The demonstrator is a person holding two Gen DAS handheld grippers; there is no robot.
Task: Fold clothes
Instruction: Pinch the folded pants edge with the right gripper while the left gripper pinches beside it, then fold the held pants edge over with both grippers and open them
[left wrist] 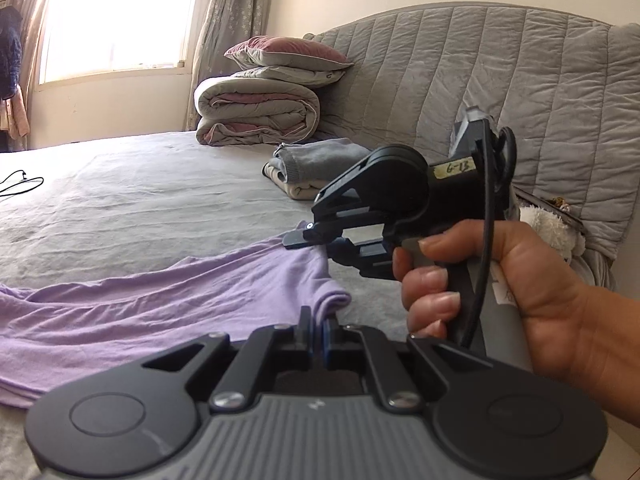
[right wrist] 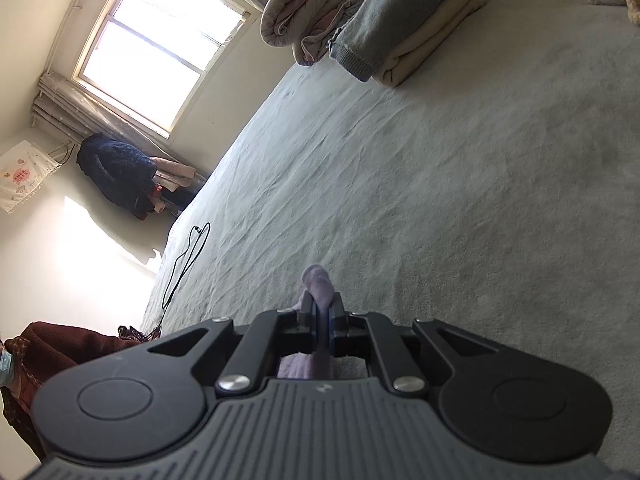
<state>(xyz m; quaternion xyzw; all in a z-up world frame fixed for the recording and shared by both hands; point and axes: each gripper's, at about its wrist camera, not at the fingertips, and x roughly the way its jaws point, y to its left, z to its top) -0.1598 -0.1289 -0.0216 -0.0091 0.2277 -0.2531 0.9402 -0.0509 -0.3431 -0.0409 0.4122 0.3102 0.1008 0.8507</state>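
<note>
Lying mostly flat on the bed [left wrist: 120, 200], the purple shirt [left wrist: 140, 320] trails left of the left hand-held gripper [left wrist: 318, 330], which pinches its edge; the right hand-held gripper [left wrist: 316, 242] pinches another edge just beyond. Folding looks barely begun; a folded pile [left wrist: 308, 168] sits farther off.

A home bedroom.
A wide bed [left wrist: 140, 196] fills the frame, its quilted grey headboard [left wrist: 500, 80] at upper right, rolled duvet [left wrist: 256, 114] and pillows [left wrist: 286, 54] stacked centre, and a curtained window [left wrist: 116, 16] at upper left.
</note>
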